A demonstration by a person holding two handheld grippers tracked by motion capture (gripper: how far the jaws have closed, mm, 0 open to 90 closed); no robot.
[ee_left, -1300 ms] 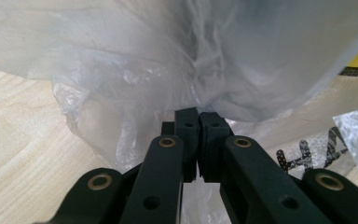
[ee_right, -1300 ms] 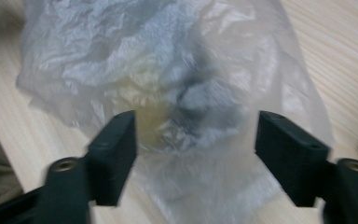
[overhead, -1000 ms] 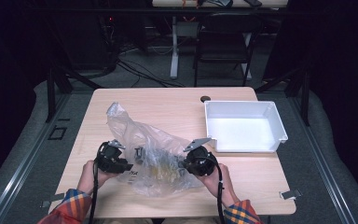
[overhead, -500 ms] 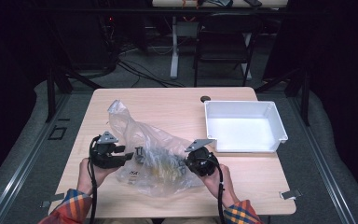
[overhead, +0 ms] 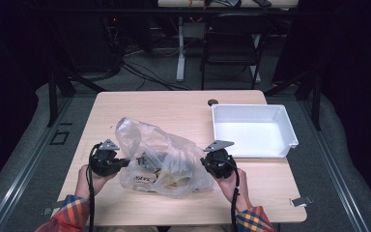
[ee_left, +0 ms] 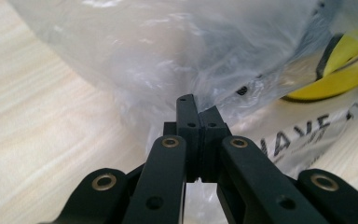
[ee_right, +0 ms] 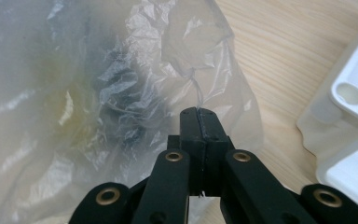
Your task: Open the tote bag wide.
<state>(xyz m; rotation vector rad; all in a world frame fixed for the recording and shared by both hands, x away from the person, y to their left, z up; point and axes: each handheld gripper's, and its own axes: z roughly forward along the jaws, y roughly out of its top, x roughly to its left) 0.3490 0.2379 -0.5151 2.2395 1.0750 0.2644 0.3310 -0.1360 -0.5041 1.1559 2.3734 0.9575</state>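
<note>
High view above table (overhead: 125,111); both gripper views close on shared plastic bag (overhead: 166,162).

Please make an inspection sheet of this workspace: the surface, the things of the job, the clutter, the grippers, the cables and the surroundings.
Surface: light wooden table, dark round spot near its far edge.
Job's things: clear plastic bag lying at the near middle, crumpled, with dark and yellow items inside; printed letters on it.
Clutter: empty white tray at the right of the bag.
Grippers: left gripper has just been closing, now shut on the bag's film; right gripper shut on the bag's film at the other side.
Cables: one black cable trails along each forearm.
Surroundings: dark room, folding chair and floor cables behind the table.
</note>
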